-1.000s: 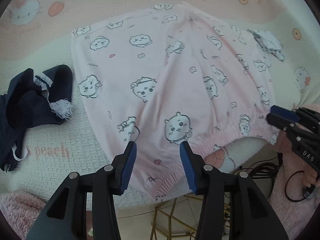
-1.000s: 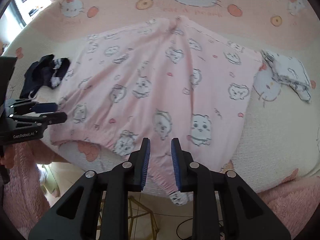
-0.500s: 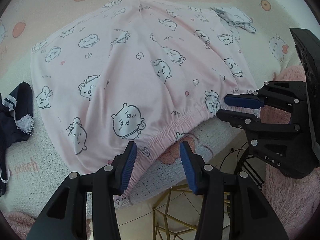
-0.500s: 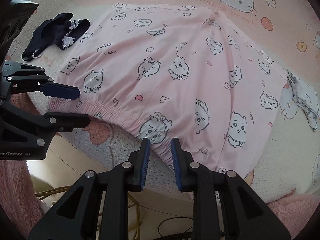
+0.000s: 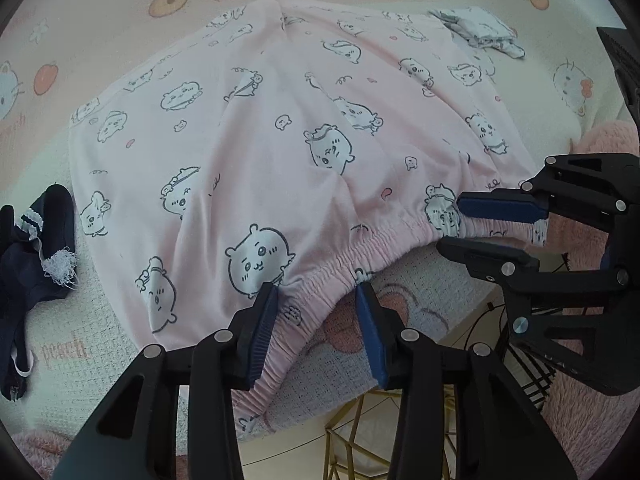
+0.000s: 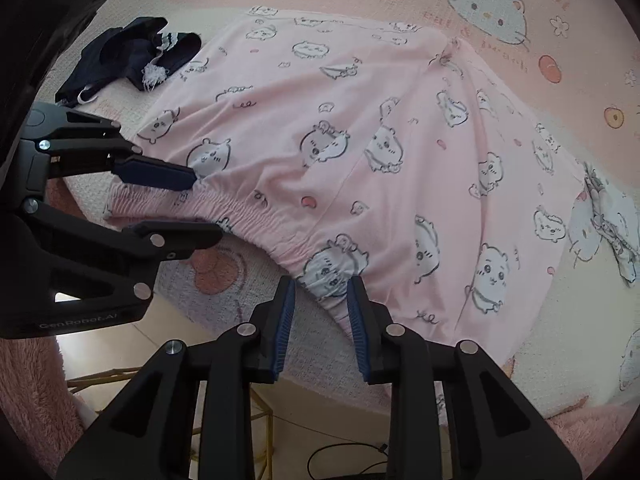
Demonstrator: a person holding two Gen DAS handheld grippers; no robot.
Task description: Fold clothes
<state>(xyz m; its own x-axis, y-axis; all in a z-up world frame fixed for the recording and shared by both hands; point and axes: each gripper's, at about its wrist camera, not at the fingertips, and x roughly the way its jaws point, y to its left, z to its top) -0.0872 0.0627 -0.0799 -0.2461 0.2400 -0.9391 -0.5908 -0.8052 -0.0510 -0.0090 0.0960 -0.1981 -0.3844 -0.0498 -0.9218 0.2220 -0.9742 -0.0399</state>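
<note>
Pink shorts (image 5: 256,152) printed with cartoon animals lie flat on the Hello Kitty blanket (image 5: 100,12), elastic waistband toward me at the bed's edge. My left gripper (image 5: 316,292) straddles the waistband with its jaws closing; the left pad touches the cloth and the right pad stands just off it. My right gripper (image 6: 320,284) straddles the waistband farther along the shorts (image 6: 360,128), jaws opening a little, cloth between the pads but not pinched. Each wrist view shows the other gripper: the right gripper (image 5: 450,224) and the left gripper (image 6: 206,206), both at the band.
A dark navy garment (image 5: 36,248) (image 6: 132,56) lies crumpled left of the shorts. A small white patterned cloth (image 5: 476,30) (image 6: 612,224) sits at their far right. Below the bed edge are a gold wire frame (image 5: 348,432), pink fluffy rug (image 5: 592,420) and cables (image 6: 348,464).
Both grippers came down and in onto the waistband, which now sits between each pair of jaws. The left jaws have narrowed; the right jaws have widened slightly.
</note>
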